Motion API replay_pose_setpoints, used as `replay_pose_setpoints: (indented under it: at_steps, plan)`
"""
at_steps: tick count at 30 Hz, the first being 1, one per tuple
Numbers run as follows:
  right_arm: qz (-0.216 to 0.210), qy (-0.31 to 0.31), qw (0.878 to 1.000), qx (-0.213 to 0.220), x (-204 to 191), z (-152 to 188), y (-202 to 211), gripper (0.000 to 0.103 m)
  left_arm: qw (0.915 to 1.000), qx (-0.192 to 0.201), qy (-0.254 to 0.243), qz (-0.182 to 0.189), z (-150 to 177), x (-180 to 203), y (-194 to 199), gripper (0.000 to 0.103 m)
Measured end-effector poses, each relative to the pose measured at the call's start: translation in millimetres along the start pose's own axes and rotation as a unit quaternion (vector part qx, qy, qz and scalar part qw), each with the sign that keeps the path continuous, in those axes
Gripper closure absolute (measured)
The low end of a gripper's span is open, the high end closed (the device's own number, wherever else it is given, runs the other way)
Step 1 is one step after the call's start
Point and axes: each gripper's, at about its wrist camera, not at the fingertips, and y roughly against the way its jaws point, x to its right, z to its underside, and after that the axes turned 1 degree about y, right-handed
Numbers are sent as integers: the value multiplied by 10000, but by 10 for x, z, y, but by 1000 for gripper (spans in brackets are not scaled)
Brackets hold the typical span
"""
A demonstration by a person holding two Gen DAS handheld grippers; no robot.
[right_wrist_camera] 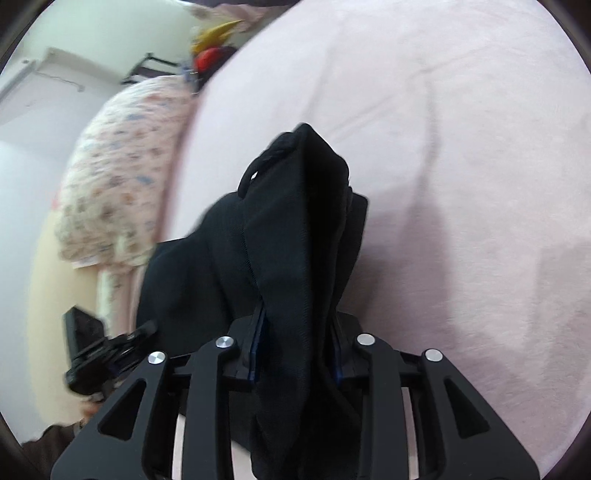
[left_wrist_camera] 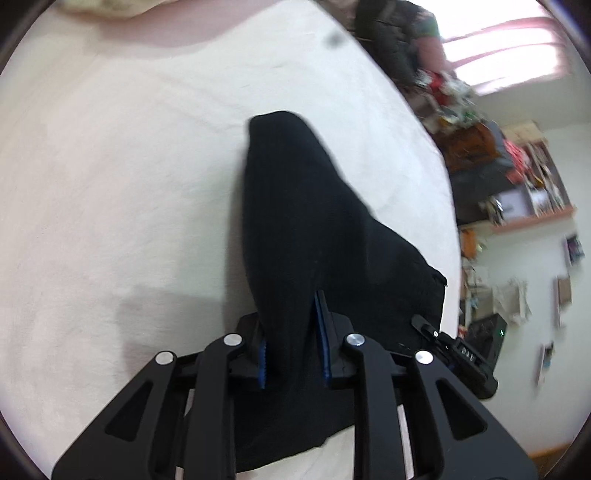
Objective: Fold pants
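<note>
The black pants [left_wrist_camera: 306, 221] are held over a pale pink bed sheet [left_wrist_camera: 129, 184]. My left gripper [left_wrist_camera: 291, 332] is shut on a thick bunch of the black fabric, which rises between its blue-lined fingers and drapes forward. My right gripper [right_wrist_camera: 297, 332] is shut on another bunch of the pants [right_wrist_camera: 295, 229], with a cord loop [right_wrist_camera: 258, 166] showing at the top. The right gripper's body shows at the lower right of the left wrist view [left_wrist_camera: 461, 354]; the left gripper's body shows at the lower left of the right wrist view [right_wrist_camera: 96, 347]. The fingertips are hidden by fabric.
The bed sheet [right_wrist_camera: 461, 184] fills most of both views. A floral pillow or quilt [right_wrist_camera: 122, 177] lies at the bed's left edge. Cluttered shelves [left_wrist_camera: 517, 177] and a dark jacket [left_wrist_camera: 391, 33] stand beyond the bed's right edge, under a bright window [left_wrist_camera: 509, 48].
</note>
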Motion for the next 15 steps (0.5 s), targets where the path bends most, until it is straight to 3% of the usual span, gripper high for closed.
replay_pose_setpoints:
  at_steps: [2, 4, 5, 7, 10, 13, 15]
  plan:
    - [298, 105, 9995, 12, -60, -5, -20, 61, 9994, 63, 0, -343, 5, 0, -22, 68]
    - [418, 153, 9990, -19, -67, -12, 24, 58, 9989, 136, 123, -429, -2, -30, 6, 60]
    - [447, 174, 9988, -16, -75, -19, 49, 57, 9980, 233, 264, -519, -1, -71, 51, 43]
    - [512, 196, 9985, 43, -63, -19, 123, 57, 9936, 632, 684, -639, -9, -213, 242, 26]
    - [930, 466, 9938, 400, -121, 3, 297, 57, 9843, 1047, 1059, -944, -17, -429, 519, 24]
    - [1305, 893, 9823, 1002, -244, 44, 521, 57, 9797, 1323, 790, -1281, -24, -391, 730, 17]
    - [1539, 1373, 9709, 1220, -423, 97, 567, 58, 9794, 1480, 451, -1300, 16, -238, 839, 11]
